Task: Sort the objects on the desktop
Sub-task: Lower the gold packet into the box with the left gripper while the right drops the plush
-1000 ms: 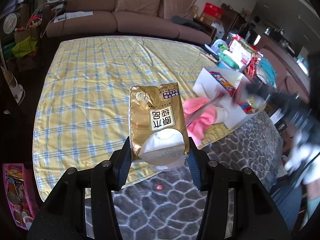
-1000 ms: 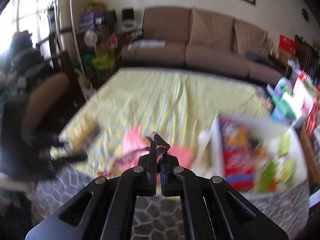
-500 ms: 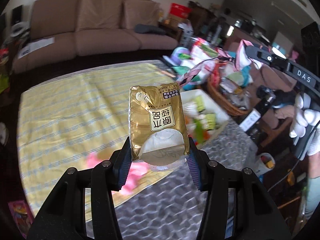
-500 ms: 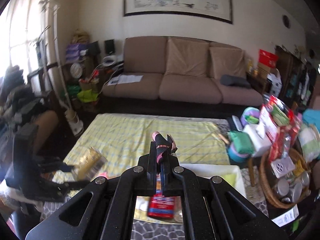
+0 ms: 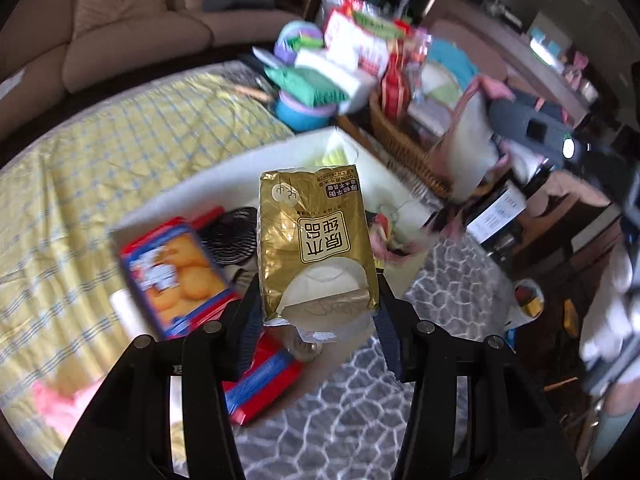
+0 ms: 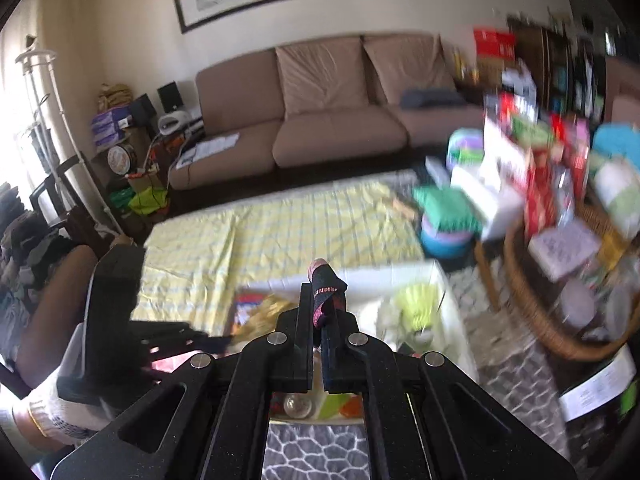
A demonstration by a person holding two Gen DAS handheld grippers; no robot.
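Left gripper (image 5: 316, 312) clamps gold packet (image 5: 314, 240) by its lower end, long axis upright, directly over white bin (image 5: 240, 176); drop is straight down. Right gripper (image 6: 319, 320), pinching small dark cloth (image 6: 325, 292), hovers near bin.

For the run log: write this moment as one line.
left gripper: shut on gold tissue pack | right gripper: shut on dark cloth | both above white box
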